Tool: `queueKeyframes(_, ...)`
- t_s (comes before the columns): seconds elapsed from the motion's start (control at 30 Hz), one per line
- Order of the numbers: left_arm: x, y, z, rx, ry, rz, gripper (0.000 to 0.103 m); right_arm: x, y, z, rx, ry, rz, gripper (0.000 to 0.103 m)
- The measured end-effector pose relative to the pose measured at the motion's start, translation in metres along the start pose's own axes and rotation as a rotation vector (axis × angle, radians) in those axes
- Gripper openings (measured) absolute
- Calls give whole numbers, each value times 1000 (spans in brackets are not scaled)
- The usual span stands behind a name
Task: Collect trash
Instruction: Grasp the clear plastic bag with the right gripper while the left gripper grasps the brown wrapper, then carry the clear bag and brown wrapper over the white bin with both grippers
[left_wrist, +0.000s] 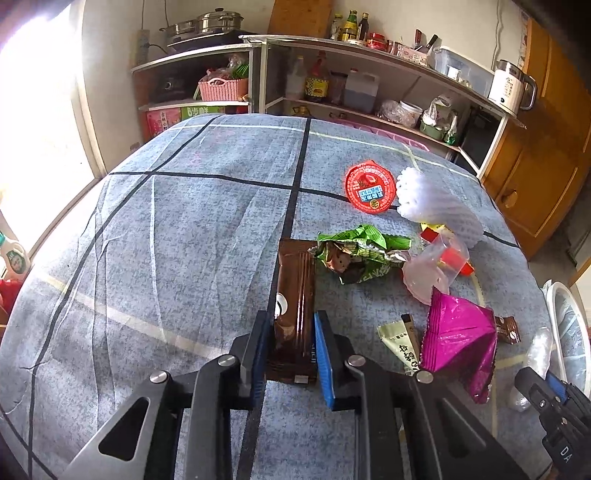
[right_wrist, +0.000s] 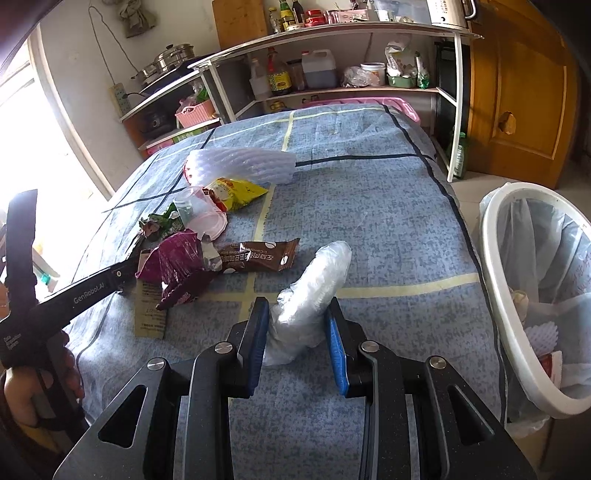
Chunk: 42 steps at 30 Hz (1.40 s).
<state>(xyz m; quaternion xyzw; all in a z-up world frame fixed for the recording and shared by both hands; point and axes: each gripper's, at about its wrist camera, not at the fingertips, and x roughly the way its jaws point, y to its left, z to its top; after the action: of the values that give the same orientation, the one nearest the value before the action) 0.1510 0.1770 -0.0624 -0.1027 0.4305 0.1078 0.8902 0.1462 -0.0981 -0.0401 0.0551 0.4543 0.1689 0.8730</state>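
Observation:
My left gripper (left_wrist: 291, 319) is shut on the near end of a long brown wrapper (left_wrist: 293, 291) that lies on the blue checked cloth. My right gripper (right_wrist: 297, 306) has its jaws around a crumpled clear plastic bag (right_wrist: 314, 288) and is closed on it. Other trash lies on the cloth: a green wrapper (left_wrist: 360, 254), a magenta pouch (left_wrist: 458, 336), a red round lid (left_wrist: 370, 186), white foam netting (left_wrist: 432, 199), a clear cup (left_wrist: 436, 264), and a second brown wrapper (right_wrist: 255, 258). A white bin (right_wrist: 517, 295) with a plastic liner stands right of the table.
Shelves (left_wrist: 332, 74) with bottles, pots and a pink basket stand behind the table. A wooden cabinet (left_wrist: 535, 147) is at the right. A bright window is at the left. A yellow snack bag (right_wrist: 236, 192) lies by the netting.

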Motion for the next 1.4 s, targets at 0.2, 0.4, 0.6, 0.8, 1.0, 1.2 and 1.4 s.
queueKeyframes(0.2,-9,0,-6,2,-14,-17,24,-4,-1,-2,3,-5,5,31)
queueKeyframes(0.4,-28,-4,-11,14,-45,-38,24,-12,-2,-4,6,-16,10,31)
queueKeyframes(0.6,-51,-8,-19,35,-72,-52,24,-25,-3,-4,-2,-44,28,31)
queueKeyframes(0.8,-81,-16,-23,49,-123,-95,24,-43,-9,-6,-2,-75,53,31)
queueKeyframes(1.0,-102,-37,-24,85,-152,-141,24,-59,-20,-6,11,-106,53,31)
queueKeyframes(1.2,-114,-72,-28,162,-160,-201,24,-75,-41,-7,49,-138,38,31)
queueKeyframes(1.4,-119,-113,-32,232,-169,-251,24,-91,-66,-8,82,-157,10,31)
